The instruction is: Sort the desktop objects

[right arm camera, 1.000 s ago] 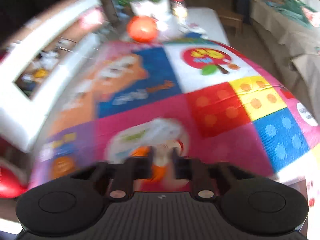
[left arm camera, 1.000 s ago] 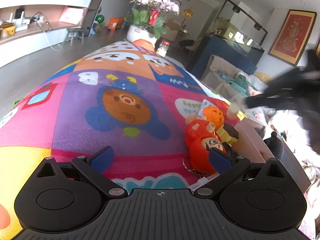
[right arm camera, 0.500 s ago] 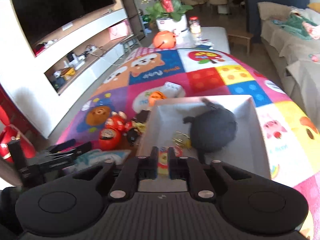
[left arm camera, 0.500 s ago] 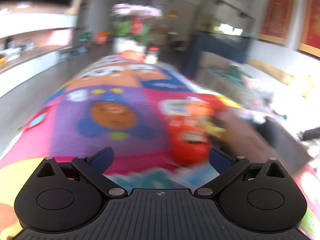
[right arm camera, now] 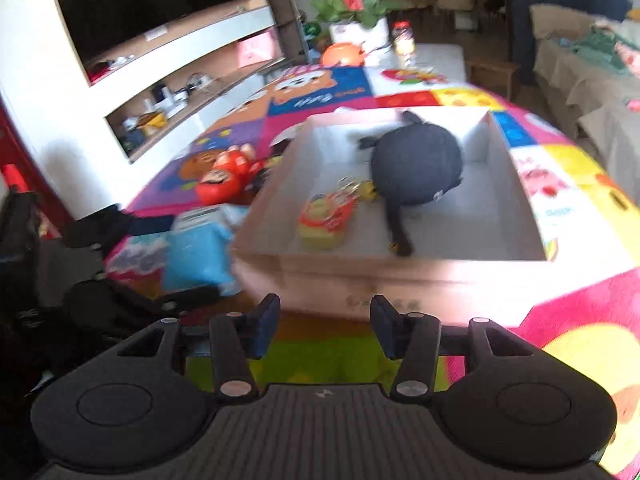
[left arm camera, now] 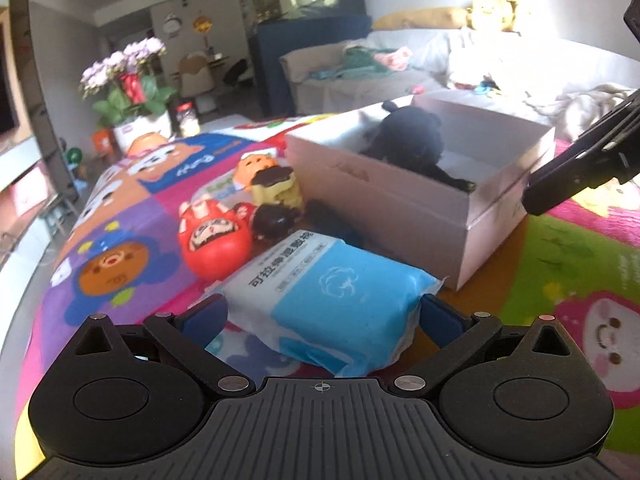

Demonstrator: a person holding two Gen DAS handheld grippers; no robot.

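Left gripper [left arm camera: 320,316] straddles the tissue pack [left arm camera: 320,292] at lower centre, jaws spread (right gripper [right arm camera: 324,326] opening, empty); the soft wrapper may slip

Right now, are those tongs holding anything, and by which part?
No. The left tongs stand open around the blue tissue pack; the right tongs are opening, empty.

The right hand-held gripper [right arm camera: 324,326] is opening its jaws, empty, before the white box [right arm camera: 516,196], where a black plush [right arm camera: 416,166] is lying beside an orange toy [right arm camera: 326,216].
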